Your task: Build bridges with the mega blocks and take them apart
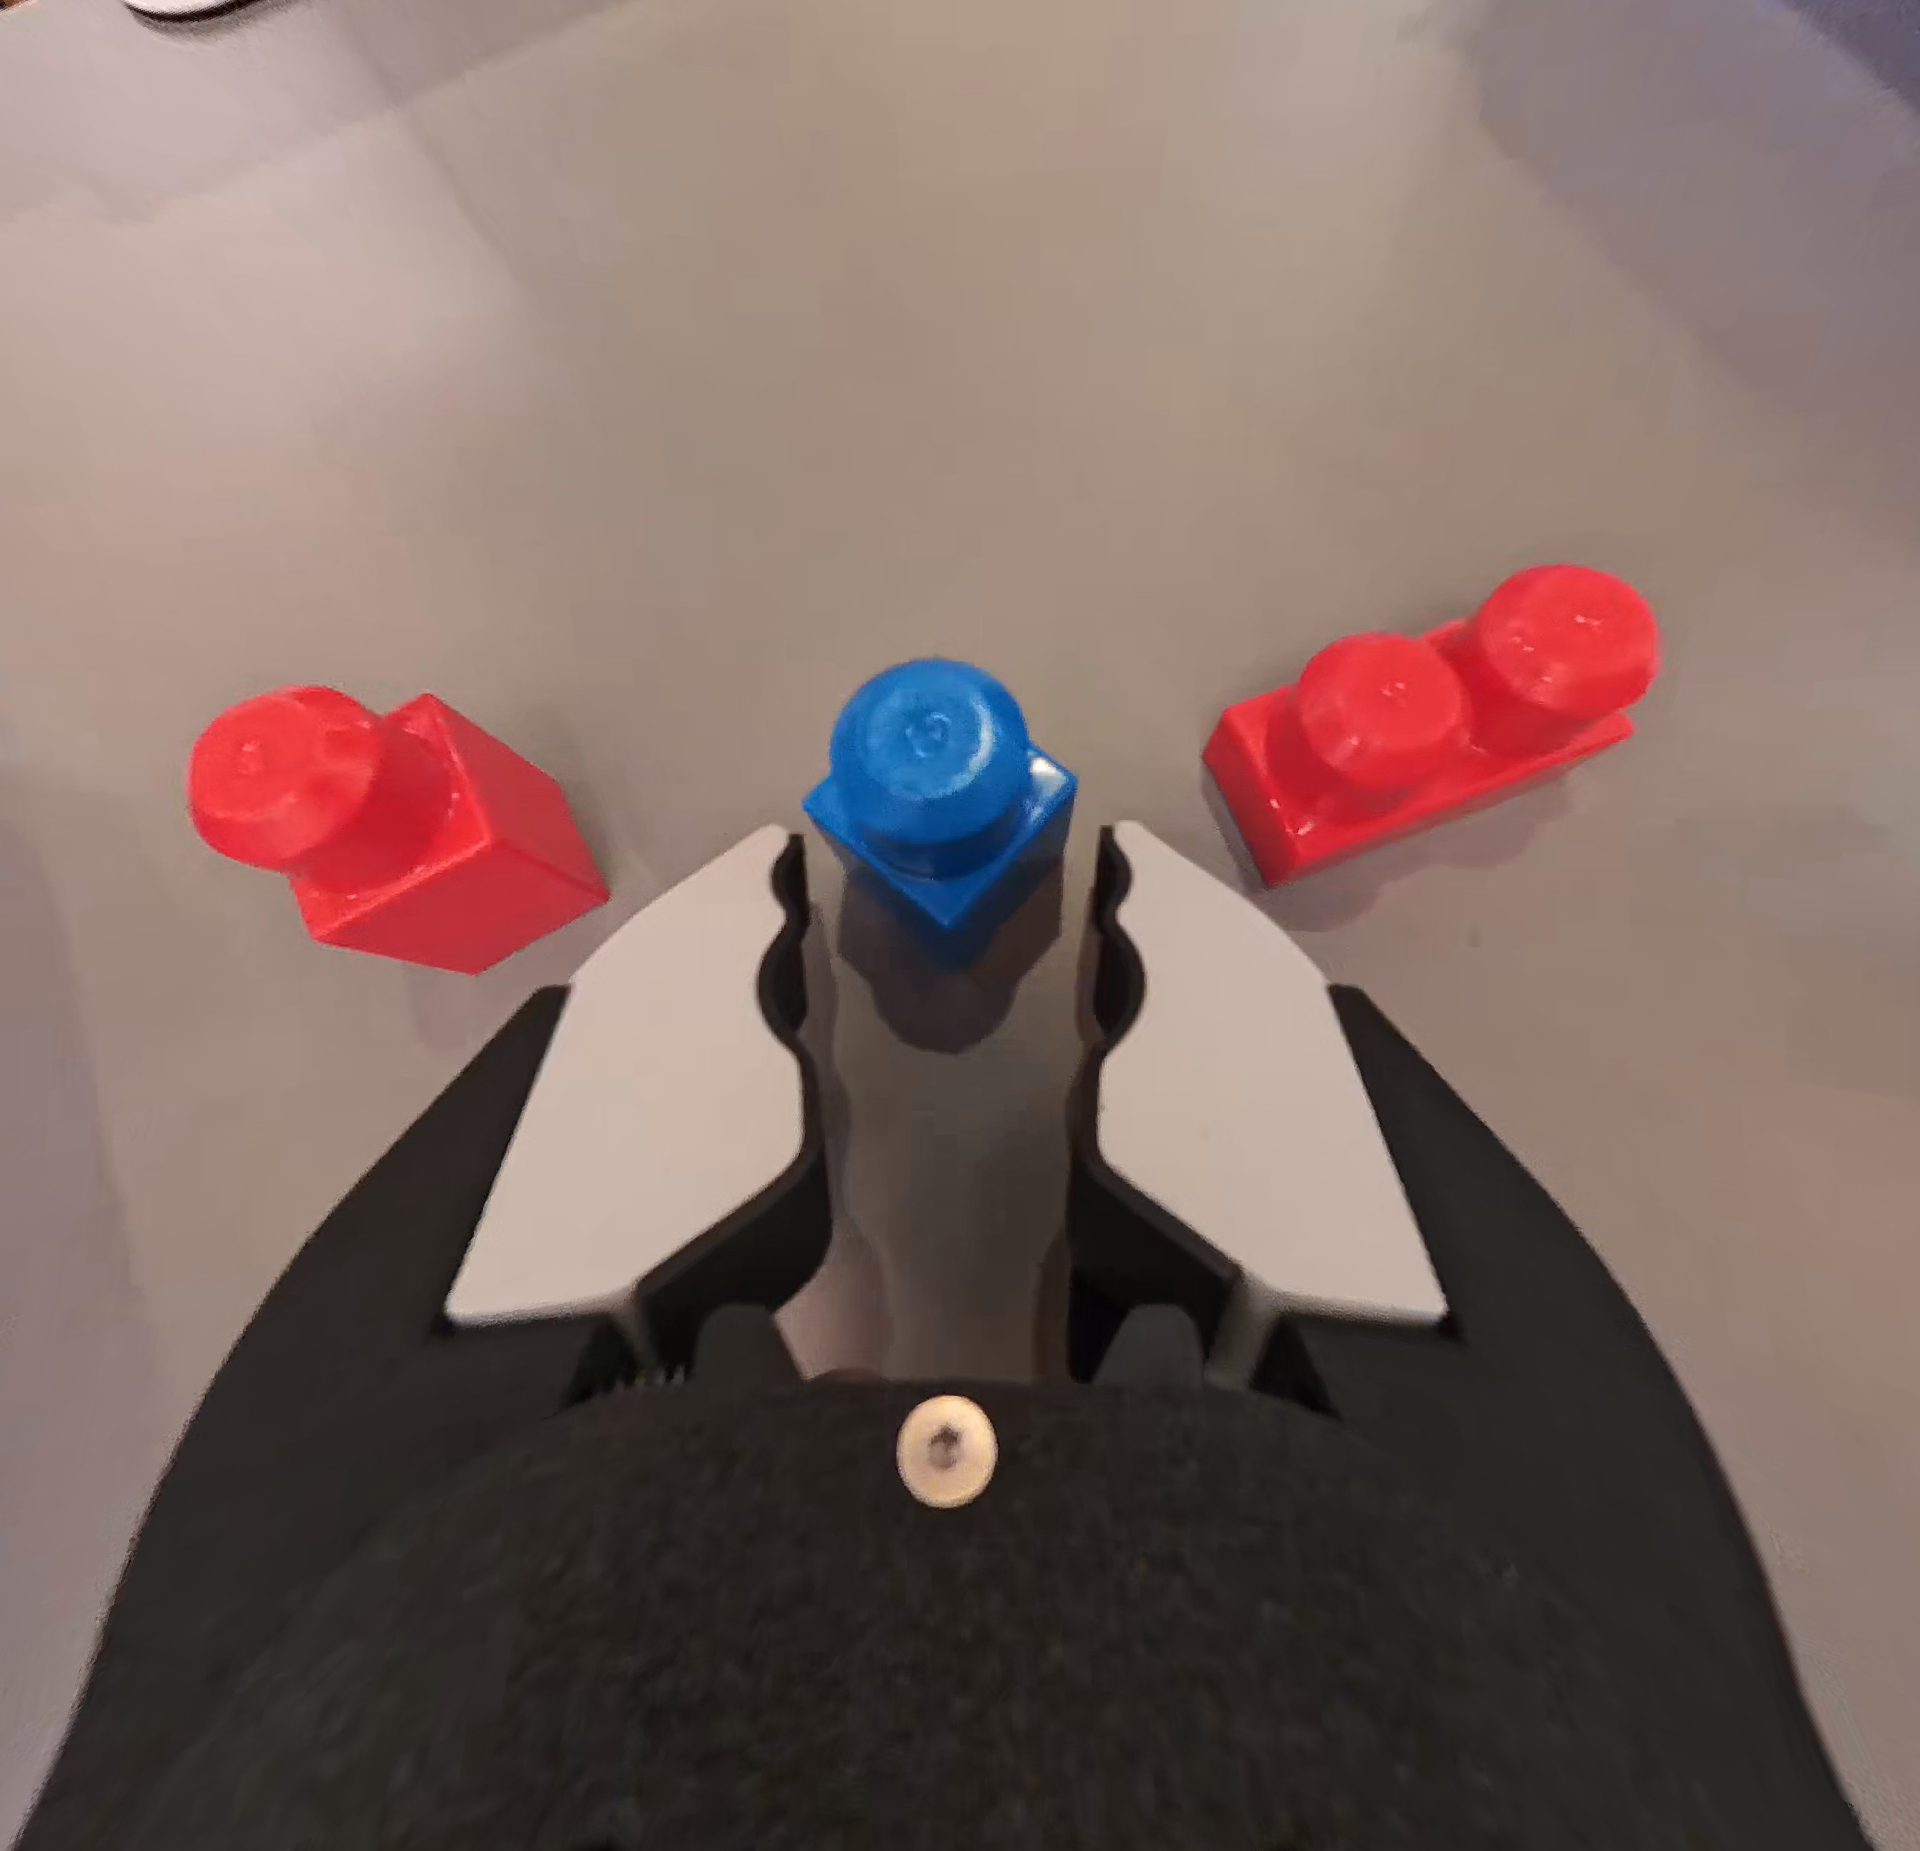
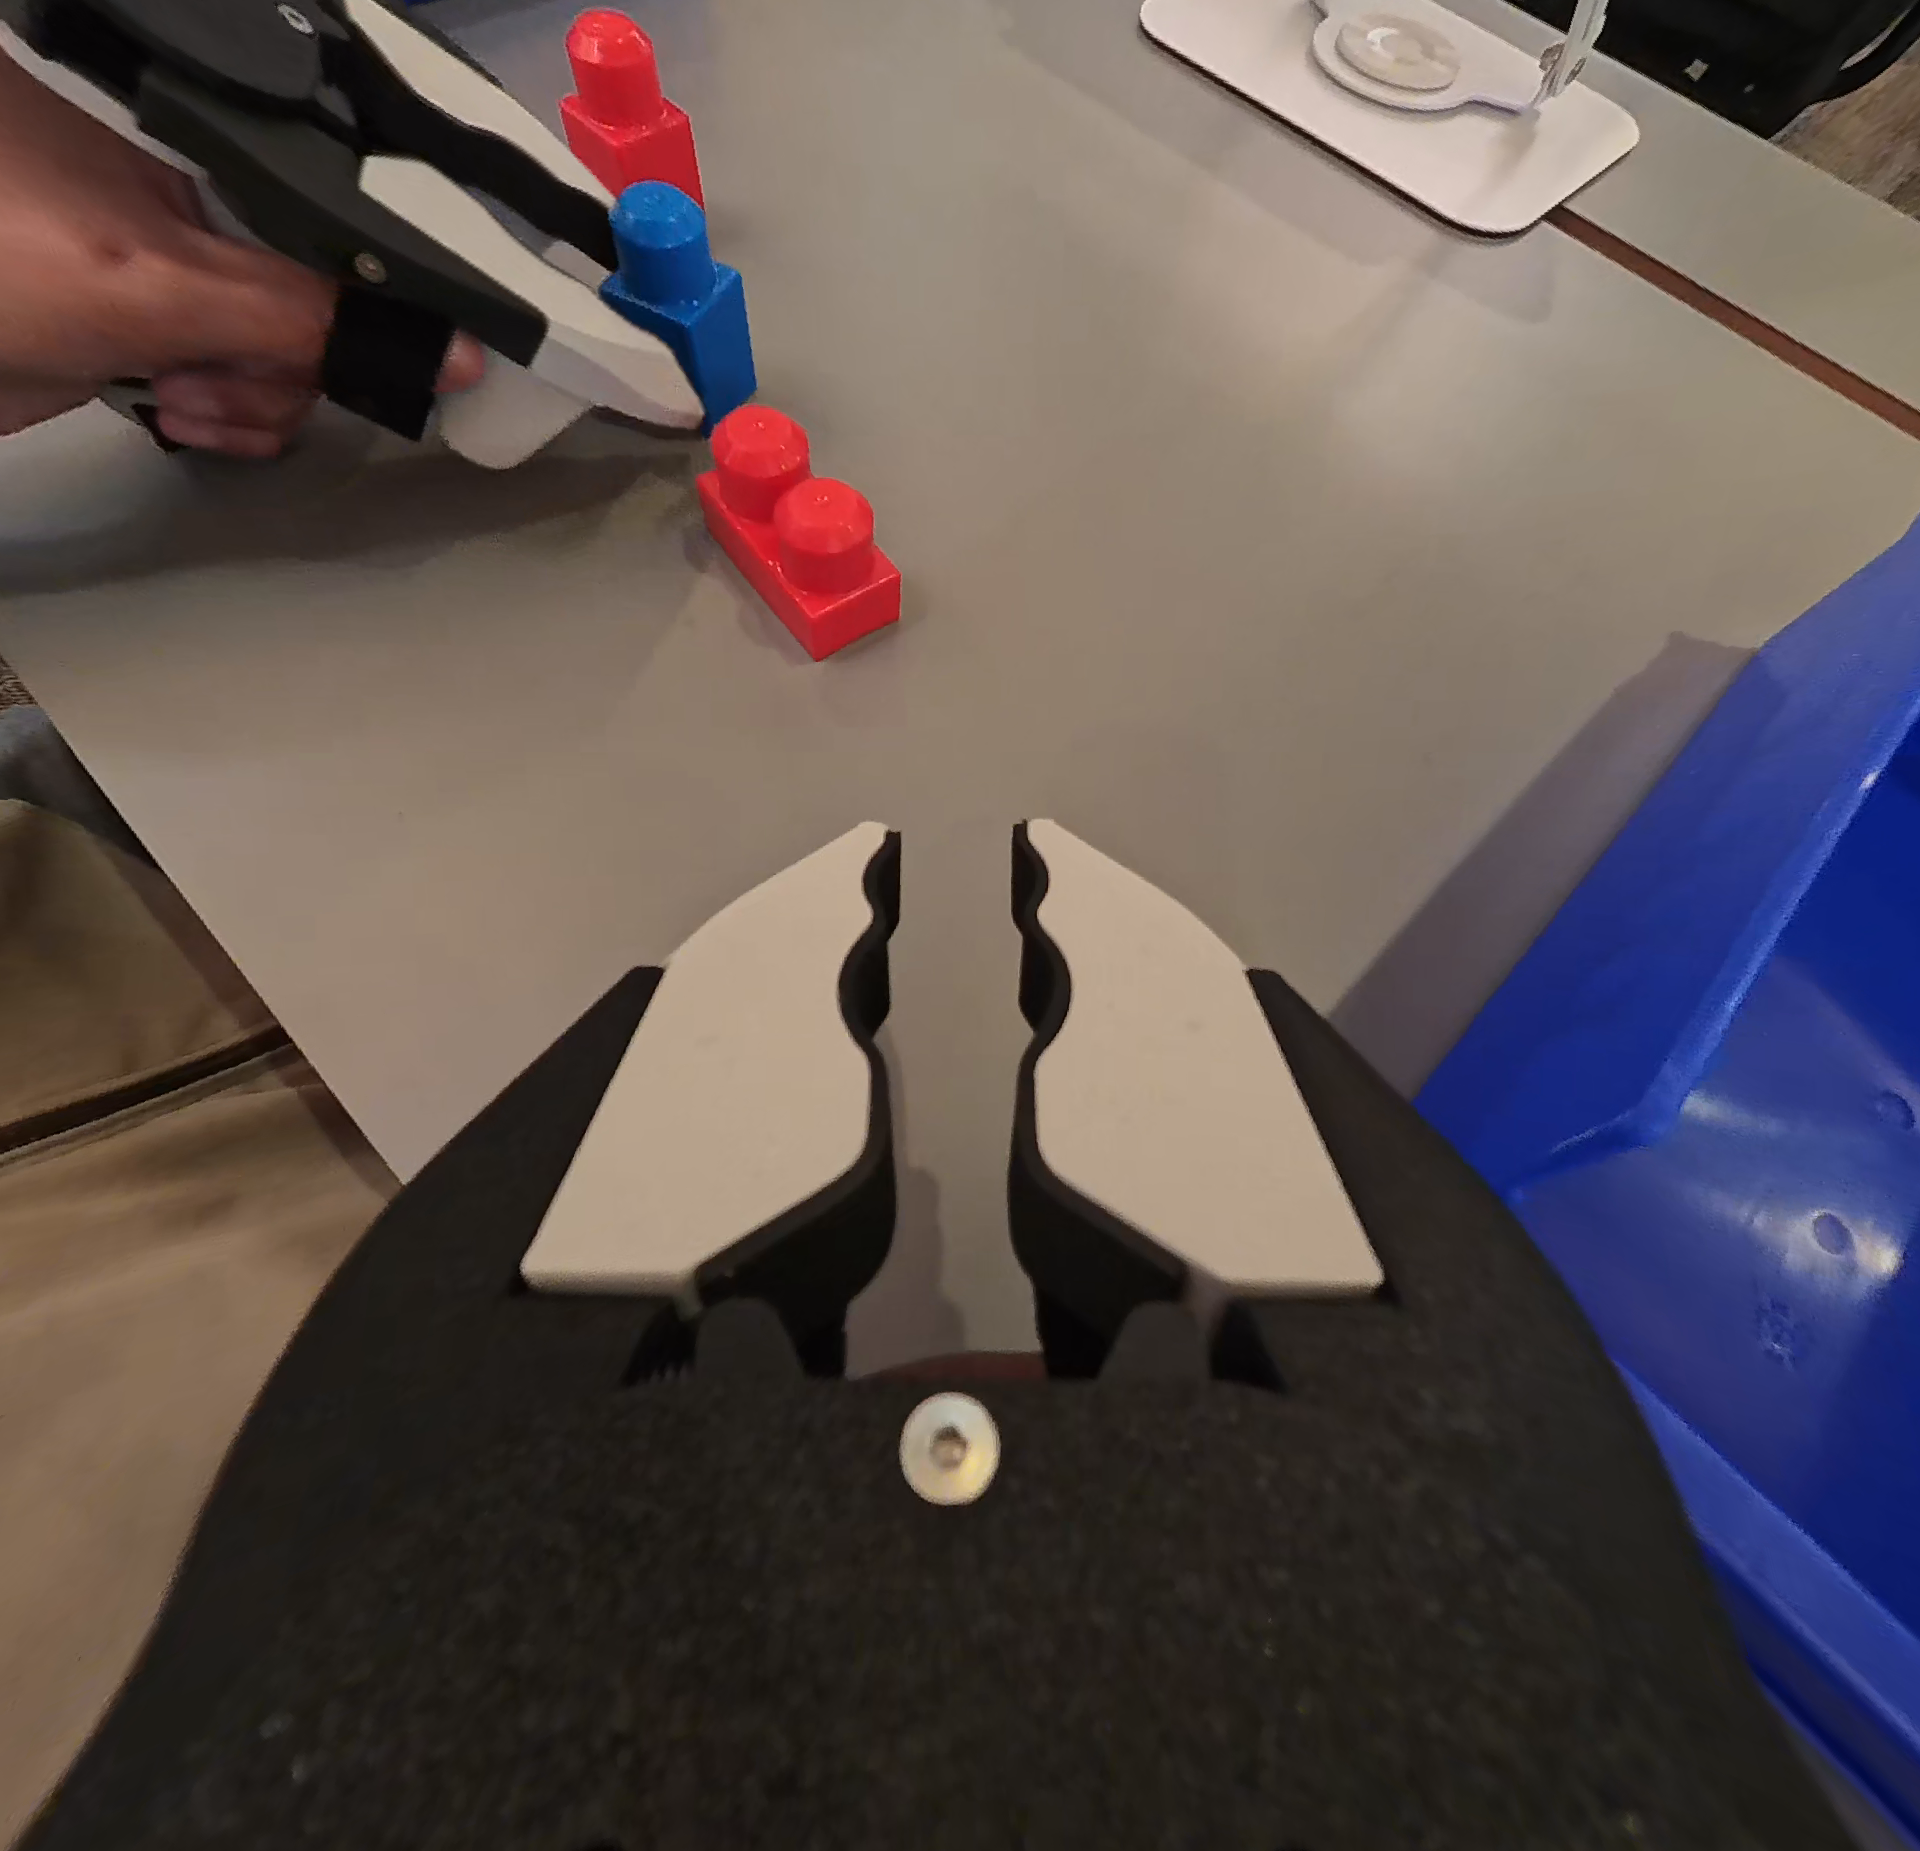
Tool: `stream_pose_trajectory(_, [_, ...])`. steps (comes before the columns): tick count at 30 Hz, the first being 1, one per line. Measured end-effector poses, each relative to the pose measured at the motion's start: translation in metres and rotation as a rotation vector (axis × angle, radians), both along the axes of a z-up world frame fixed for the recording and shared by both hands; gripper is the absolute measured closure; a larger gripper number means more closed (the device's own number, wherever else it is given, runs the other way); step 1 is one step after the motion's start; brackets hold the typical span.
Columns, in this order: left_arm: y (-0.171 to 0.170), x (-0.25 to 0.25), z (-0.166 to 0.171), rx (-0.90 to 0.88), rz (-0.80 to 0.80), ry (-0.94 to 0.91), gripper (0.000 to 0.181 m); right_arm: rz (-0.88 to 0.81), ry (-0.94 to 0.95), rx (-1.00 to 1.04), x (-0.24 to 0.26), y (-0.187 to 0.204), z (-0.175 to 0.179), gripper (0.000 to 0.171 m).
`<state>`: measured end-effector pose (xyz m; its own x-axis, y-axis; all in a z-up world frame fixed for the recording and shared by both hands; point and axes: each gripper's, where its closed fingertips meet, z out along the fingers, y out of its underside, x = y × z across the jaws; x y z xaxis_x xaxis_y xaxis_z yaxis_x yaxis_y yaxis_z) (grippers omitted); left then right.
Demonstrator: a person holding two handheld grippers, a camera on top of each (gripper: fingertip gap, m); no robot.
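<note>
Your left gripper spreads wide around the glossy blue block (one round stud), not gripping. Your right gripper hangs parted, empty, above the matte grey table.

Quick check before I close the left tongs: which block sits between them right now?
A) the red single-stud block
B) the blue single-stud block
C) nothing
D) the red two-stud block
B: the left tongs stand open with the blue single-stud block at their tips, the red blocks off to either side.
</note>
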<state>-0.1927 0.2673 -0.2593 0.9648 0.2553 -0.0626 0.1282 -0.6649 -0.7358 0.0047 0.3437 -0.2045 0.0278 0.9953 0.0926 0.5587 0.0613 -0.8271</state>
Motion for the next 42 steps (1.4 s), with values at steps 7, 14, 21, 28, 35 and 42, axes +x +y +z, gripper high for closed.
stream_pose_trajectory(7, [-0.01, -0.014, 0.001, -0.022, 0.024, 0.026, 0.138, -0.001, -0.005, -0.013, 0.0, 0.001, -0.003, 0.151])
stream_pose_trajectory(14, [-0.038, -0.02, 0.0, -0.03, -0.066, 0.055, 0.142, 0.003, -0.011, -0.02, -0.002, 0.001, -0.006, 0.151])
stream_pose_trajectory(21, [-0.053, -0.04, 0.0, -0.027, -0.097, 0.009, 0.144, 0.009, -0.019, -0.019, -0.004, -0.002, -0.008, 0.151])
stream_pose_trajectory(28, [-0.028, -0.018, -0.001, -0.018, -0.2, 0.021, 0.144, 0.012, -0.023, -0.011, -0.005, -0.003, -0.007, 0.151])
stream_pose_trajectory(35, [-0.013, -0.037, 0.0, -0.046, -0.095, 0.041, 0.135, 0.019, -0.017, -0.005, -0.004, -0.005, -0.004, 0.151])
stream_pose_trajectory(42, [-0.024, 0.012, 0.022, 0.084, -0.142, -0.058, 0.145, 0.015, -0.019, -0.012, -0.002, -0.003, -0.005, 0.151])
